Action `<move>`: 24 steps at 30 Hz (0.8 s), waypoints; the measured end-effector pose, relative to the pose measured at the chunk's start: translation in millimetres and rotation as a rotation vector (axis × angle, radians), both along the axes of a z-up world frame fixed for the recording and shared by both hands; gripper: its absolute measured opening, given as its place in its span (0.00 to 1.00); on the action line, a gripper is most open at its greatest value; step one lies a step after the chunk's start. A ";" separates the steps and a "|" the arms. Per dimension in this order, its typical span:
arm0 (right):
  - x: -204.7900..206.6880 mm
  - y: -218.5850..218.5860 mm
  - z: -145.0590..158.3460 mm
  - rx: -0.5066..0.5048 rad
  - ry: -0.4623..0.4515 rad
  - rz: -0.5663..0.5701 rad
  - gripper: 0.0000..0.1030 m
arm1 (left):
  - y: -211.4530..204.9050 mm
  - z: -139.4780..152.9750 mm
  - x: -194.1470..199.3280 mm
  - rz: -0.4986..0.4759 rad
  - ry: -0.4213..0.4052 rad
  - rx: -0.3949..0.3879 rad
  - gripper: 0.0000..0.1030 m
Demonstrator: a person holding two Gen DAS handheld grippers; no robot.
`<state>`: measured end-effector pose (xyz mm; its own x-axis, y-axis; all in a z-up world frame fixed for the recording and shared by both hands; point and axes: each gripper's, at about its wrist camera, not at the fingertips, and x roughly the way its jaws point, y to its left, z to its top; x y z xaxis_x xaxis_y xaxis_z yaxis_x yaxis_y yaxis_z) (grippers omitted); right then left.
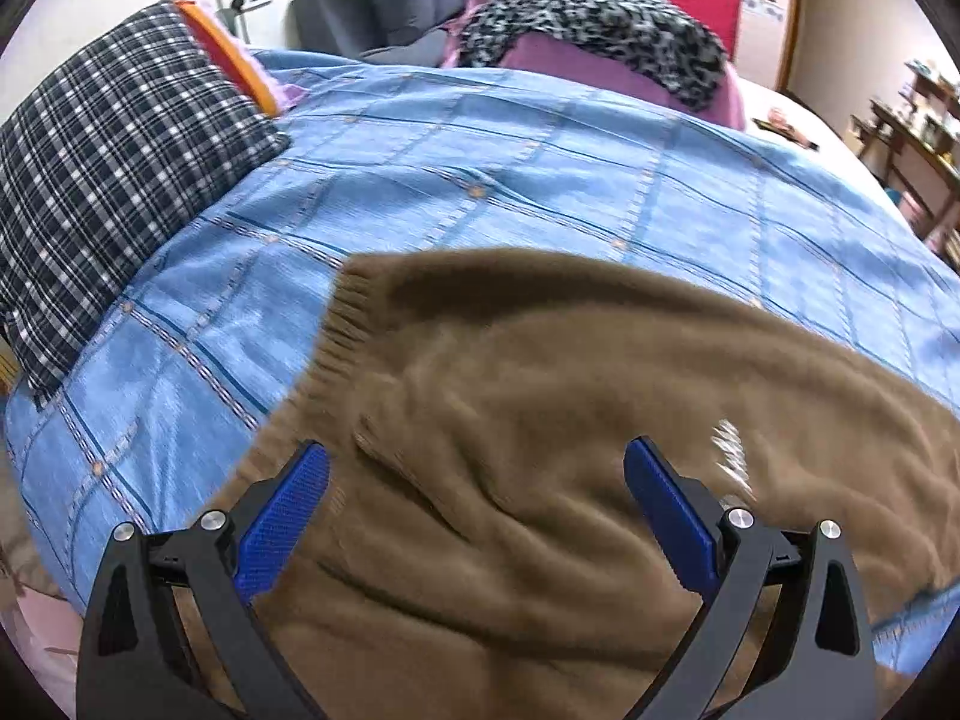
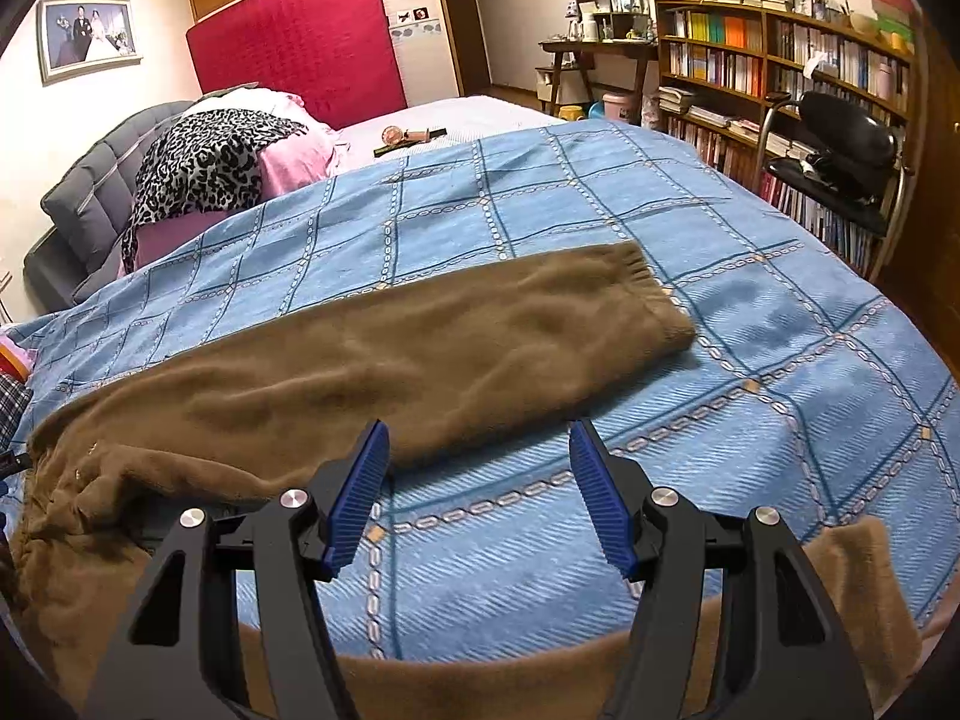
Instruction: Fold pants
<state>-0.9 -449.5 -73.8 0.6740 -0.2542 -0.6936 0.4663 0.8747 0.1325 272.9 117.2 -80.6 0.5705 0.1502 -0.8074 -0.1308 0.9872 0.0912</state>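
Brown fleece pants (image 1: 540, 420) lie spread on a blue checked bedspread (image 1: 480, 168). In the left wrist view the ribbed waistband (image 1: 342, 324) is at the left. My left gripper (image 1: 474, 462) is open and empty, just above the upper part of the pants. In the right wrist view one pant leg (image 2: 390, 360) stretches flat to the right and ends in a cuff (image 2: 654, 300). The other leg (image 2: 864, 588) lies along the near edge below the gripper. My right gripper (image 2: 477, 438) is open and empty over the bedspread (image 2: 690, 228) between the two legs.
A dark plaid pillow (image 1: 102, 180) lies at the left of the bed. A leopard-print cloth (image 2: 204, 162) over pink bedding sits at the headboard. A bookshelf (image 2: 780, 72) and a black chair (image 2: 840, 162) stand to the right of the bed.
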 end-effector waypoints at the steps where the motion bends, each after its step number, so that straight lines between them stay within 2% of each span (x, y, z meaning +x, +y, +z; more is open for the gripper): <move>1: 4.1 1.2 -0.3 0.001 0.003 0.004 0.62 | 4.4 -0.3 4.6 0.007 -0.001 0.008 0.95; 13: 45.6 20.9 -13.8 0.004 0.054 0.055 0.62 | 46.9 -26.9 71.0 0.037 0.024 0.086 0.95; 19: 58.0 27.0 -18.7 0.008 0.068 0.069 0.62 | 61.2 -40.6 100.7 0.006 0.036 0.052 0.95; 24: 63.8 29.9 -22.8 0.009 0.081 0.077 0.62 | 67.8 -53.4 113.6 -0.040 0.072 -0.027 0.95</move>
